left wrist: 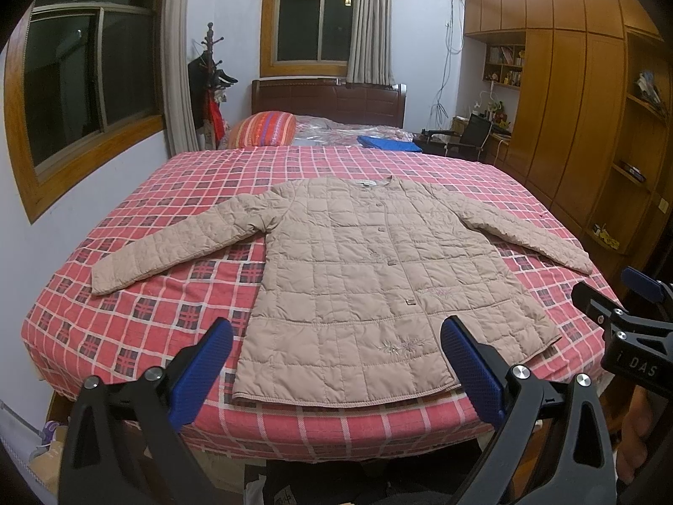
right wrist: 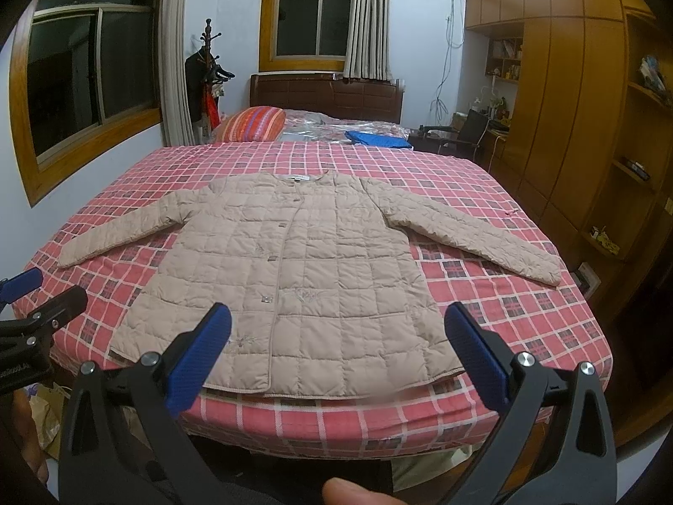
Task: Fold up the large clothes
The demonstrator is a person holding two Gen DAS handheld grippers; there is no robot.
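A beige quilted jacket (left wrist: 357,269) lies flat and buttoned on the red checked bed (left wrist: 168,294), both sleeves spread outward, hem toward me. My left gripper (left wrist: 336,336) hovers open above the hem near the bed's foot, holding nothing. In the right wrist view the same jacket (right wrist: 294,269) lies spread out, and my right gripper (right wrist: 336,328) is open over its hem, also holding nothing. The right gripper's body shows at the right edge of the left wrist view, and the left gripper's body at the left edge of the right wrist view.
A striped pillow (left wrist: 263,128) and a blue folded item (left wrist: 389,143) lie at the bed's head by the dark headboard (left wrist: 328,99). Wooden wardrobes (left wrist: 568,105) line the right wall, a coat rack (left wrist: 208,71) stands at left. A fingertip (right wrist: 357,492) shows at the bottom.
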